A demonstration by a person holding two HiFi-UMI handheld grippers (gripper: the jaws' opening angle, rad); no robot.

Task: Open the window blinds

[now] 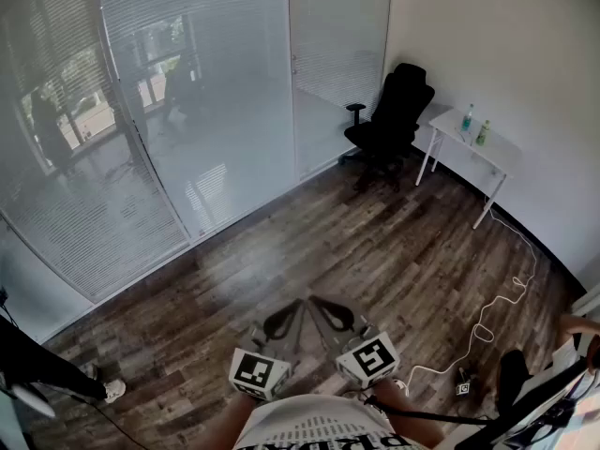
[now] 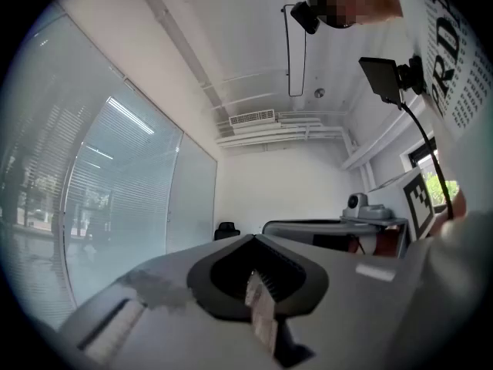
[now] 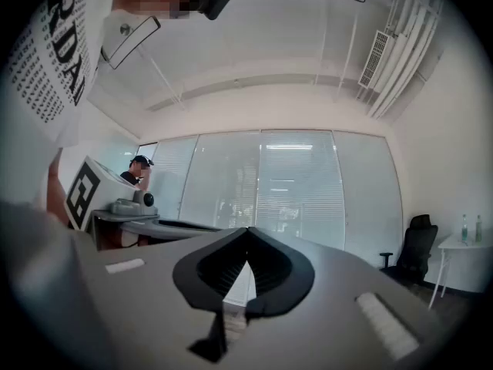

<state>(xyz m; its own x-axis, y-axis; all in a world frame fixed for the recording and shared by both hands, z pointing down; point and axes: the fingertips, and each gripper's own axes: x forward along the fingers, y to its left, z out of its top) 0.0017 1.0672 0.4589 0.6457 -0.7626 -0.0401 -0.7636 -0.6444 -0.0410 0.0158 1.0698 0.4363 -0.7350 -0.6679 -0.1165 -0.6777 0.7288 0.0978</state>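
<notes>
Both jaw pairs, left gripper and right gripper, are being held together, empty. Window blinds, slats level, are being seen left of office chair; white floor cable is being shown by head view only.

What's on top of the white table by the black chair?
A pale bluish bottle and a green bottle stand on the white table. Nothing hides its top; their labels are too small to read.
</notes>
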